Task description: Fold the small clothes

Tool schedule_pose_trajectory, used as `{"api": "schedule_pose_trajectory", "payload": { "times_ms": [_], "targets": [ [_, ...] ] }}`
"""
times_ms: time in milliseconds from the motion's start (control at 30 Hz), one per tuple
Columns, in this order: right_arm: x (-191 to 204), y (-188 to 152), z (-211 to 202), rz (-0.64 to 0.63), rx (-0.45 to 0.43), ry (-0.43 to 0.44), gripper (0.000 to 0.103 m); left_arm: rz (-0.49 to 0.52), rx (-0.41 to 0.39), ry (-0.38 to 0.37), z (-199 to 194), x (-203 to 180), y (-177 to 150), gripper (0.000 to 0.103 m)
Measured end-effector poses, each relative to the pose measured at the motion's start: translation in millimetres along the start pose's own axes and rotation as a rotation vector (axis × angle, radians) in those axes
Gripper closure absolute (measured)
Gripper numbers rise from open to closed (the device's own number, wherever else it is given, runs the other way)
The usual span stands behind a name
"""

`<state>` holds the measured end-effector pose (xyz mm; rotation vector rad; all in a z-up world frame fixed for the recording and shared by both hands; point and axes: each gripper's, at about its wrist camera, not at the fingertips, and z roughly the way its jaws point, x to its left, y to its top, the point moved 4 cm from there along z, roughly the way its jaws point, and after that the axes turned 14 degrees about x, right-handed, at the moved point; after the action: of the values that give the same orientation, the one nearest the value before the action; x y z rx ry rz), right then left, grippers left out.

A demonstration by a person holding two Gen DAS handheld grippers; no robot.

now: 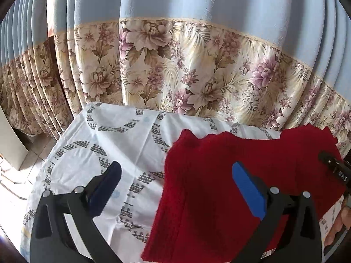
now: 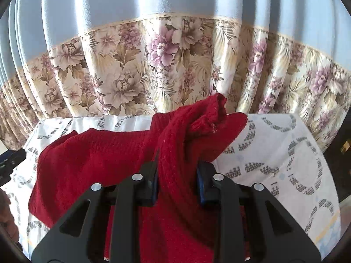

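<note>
While the right claw [image 2: 176, 182] grips a bunched ridge of the red knit garment [image 2: 92, 160] between its blue pads [image 2: 200, 184], the left claw [image 1: 175, 188] hangs released, its fingers wide apart above the cloth.

Item: one red knit garment, small. Location: on the tabletop [image 1: 114, 131], which is covered by a white patterned sheet; in the left wrist view it fills the 3 to 5 o'clock area, its left edge beneath the open claw. In the right wrist view, a lifted fold rises toward 12 o'clock from the clamped ridge, with the body spread toward 9 o'clock.

Handling, as judged: light, soft, limp, thick-knit; drapes and bunches readily, unlikely to slip from padded fingers, not fragile.

Hold points: corners or hem edges, pinched through both layers.

Background: a floral curtain [image 1: 197, 70] hangs behind.
</note>
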<state>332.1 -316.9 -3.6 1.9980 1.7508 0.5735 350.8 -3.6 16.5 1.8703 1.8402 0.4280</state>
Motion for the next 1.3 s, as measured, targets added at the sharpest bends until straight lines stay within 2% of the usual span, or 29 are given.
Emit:
{"api": "schedule_pose_trajectory", "payload": {
  "times_ms": [133,233,633,833,1000,1300],
  "targets": [
    [9.7,6.2,2.8,0.007,-0.001,0.007,0.076,0.020,-0.002,0.005,-0.6,-0.5,-0.3,0.001],
    [15.9,7.2,1.5,-0.001,-0.002,0.053,0.076,0.022,-0.010,0.009,-1.7,-2.4,-0.5,0.002],
    [21.6,2.4,0.0,-0.002,0.011,0.135,0.076,0.031,-0.015,0.033,-0.8,-7.5,-2.2,0.001],
    [28.6,2.8,-1.9,-0.009,0.006,0.125,0.076,0.031,-0.031,0.028,-8.8,-5.3,0.5,0.001],
    [46.1,1.7,0.5,-0.016,0.004,0.100,0.076,0.006,-0.033,0.034,-10.7,9.3,3.4,0.001],
    [83.3,5.8,0.3,-0.051,0.004,0.088,0.076,-0.089,-0.010,0.033,-11.6,68.7,3.0,0.002]
  ]
}}
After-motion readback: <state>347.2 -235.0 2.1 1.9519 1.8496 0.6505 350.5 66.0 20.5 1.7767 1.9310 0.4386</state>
